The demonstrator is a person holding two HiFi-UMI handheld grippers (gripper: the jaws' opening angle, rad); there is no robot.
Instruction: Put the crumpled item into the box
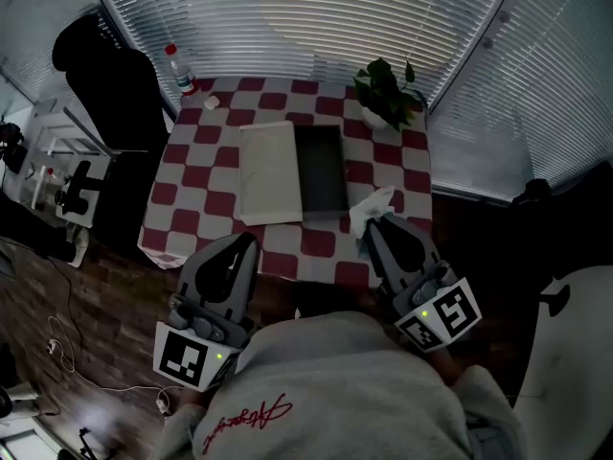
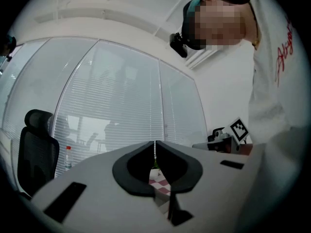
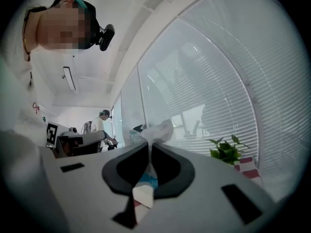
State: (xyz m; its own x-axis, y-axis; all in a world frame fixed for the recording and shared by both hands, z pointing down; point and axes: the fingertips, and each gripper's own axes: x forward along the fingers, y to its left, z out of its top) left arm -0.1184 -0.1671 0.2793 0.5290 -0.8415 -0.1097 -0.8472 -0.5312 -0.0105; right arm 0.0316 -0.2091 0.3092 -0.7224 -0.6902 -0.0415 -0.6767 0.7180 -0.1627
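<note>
Thin papery crumpled item (image 1: 370, 209), matt dark box (image 1: 321, 171), matt cloth tablecloth (image 1: 196, 156)

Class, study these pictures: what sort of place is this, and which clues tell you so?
Probably an office or meeting room: slatted blinds across tall windows, a black office chair, and a small checked-cloth table.

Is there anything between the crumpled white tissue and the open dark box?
Nothing visible. The right gripper holds the crumpled white tissue near the open dark box; the cream lid lies on its far side.

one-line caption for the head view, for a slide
The right gripper holds a crumpled tissue above the checkered table, near the open box.
</note>
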